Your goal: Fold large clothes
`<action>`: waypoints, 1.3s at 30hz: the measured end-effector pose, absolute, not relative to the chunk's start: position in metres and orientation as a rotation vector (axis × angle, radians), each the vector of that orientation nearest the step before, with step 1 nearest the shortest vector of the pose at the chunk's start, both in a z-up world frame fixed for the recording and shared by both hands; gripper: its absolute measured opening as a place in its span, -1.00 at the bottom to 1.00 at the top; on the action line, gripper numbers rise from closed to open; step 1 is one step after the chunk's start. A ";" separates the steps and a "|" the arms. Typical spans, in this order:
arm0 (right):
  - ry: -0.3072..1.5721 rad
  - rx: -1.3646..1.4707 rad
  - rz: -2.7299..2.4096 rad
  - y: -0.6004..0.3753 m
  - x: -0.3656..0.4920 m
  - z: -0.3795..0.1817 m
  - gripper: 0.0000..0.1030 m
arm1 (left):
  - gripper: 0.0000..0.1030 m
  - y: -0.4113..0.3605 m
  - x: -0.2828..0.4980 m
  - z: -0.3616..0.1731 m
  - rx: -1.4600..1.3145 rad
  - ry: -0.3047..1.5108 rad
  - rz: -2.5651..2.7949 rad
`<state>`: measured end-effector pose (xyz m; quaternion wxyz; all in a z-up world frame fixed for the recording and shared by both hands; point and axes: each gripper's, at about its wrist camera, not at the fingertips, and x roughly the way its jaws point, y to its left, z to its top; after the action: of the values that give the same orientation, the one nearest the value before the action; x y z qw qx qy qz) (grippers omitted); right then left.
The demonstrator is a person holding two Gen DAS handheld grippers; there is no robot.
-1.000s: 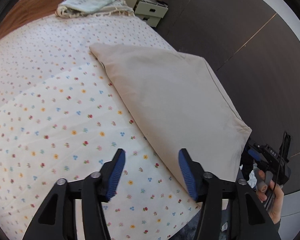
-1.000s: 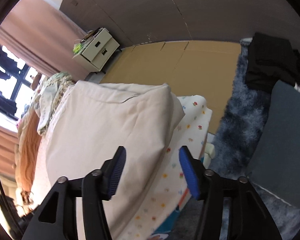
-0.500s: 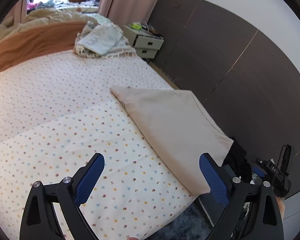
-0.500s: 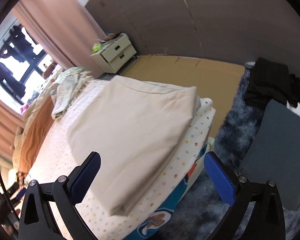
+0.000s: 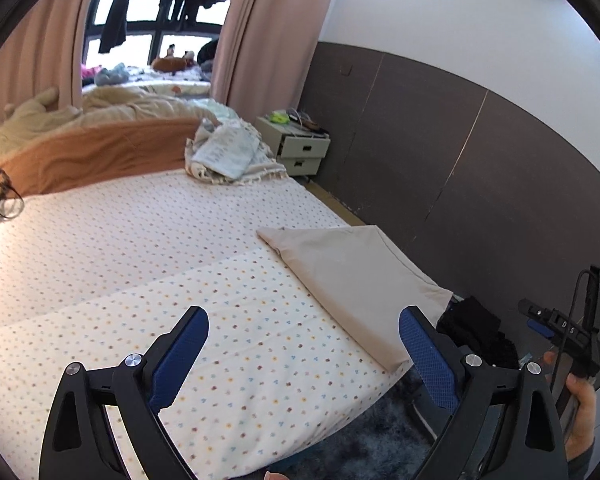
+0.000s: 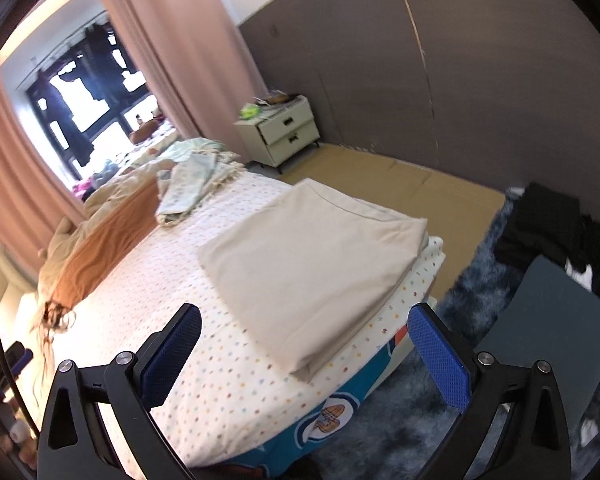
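A folded beige cloth (image 5: pixel 356 276) lies flat at the near right corner of the bed (image 5: pixel 140 248); it also shows in the right wrist view (image 6: pixel 312 264). My left gripper (image 5: pixel 304 352) is wide open and empty, raised back above the bed's near edge. My right gripper (image 6: pixel 304 354) is wide open and empty, held above the bed corner, apart from the cloth. The right gripper's body and the hand holding it show in the left wrist view (image 5: pixel 564 332).
A crumpled pale blanket (image 5: pixel 228 152) and an orange cover (image 5: pixel 92 156) lie at the far end of the bed. A white nightstand (image 5: pixel 296 144) stands by the dark wall. Black clothes (image 6: pixel 556 228), a grey cushion (image 6: pixel 548 320) and a blue rug (image 6: pixel 404 420) are on the floor.
Both grippers have opened wide and pulled up and back from the beige cloth, which stays folded on the bed corner.
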<state>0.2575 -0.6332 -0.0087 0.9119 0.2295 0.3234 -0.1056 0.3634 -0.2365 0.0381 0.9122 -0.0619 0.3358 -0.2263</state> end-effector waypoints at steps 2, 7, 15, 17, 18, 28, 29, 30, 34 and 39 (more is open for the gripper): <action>0.647 0.455 -0.206 -0.626 0.243 -0.001 1.00 | 0.87 -0.227 0.344 0.045 -0.115 0.661 -0.457; 0.607 0.421 -0.182 -0.610 0.208 0.012 1.00 | 0.87 -0.200 0.301 0.054 -0.139 0.613 -0.445; 0.562 0.372 -0.136 -0.582 0.163 0.016 1.00 | 0.87 -0.167 0.245 0.049 -0.130 0.566 -0.356; 0.551 0.356 -0.127 -0.573 0.153 0.015 1.00 | 0.87 -0.159 0.231 0.047 -0.116 0.548 -0.334; 0.545 0.352 -0.121 -0.569 0.149 0.014 1.00 | 0.87 -0.156 0.225 0.045 -0.109 0.541 -0.325; 0.508 0.242 -0.058 -0.517 0.118 -0.012 1.00 | 0.87 -0.122 0.175 0.020 -0.076 0.472 -0.272; 0.505 0.231 -0.056 -0.513 0.116 -0.015 1.00 | 0.87 -0.118 0.170 0.017 -0.071 0.462 -0.256; 0.505 0.224 -0.053 -0.508 0.114 -0.019 1.00 | 0.87 -0.114 0.165 0.014 -0.070 0.455 -0.244; 0.517 0.231 -0.034 -0.496 0.108 -0.033 1.00 | 0.87 -0.102 0.148 0.003 -0.062 0.449 -0.212; 0.517 0.258 -0.033 -0.482 0.098 -0.054 1.00 | 0.87 -0.086 0.130 -0.014 -0.069 0.450 -0.166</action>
<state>0.0983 -0.4821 -0.0535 0.9584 0.1274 0.2547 -0.0164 0.1303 -0.0862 -0.0139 0.9708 -0.0339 0.2227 -0.0823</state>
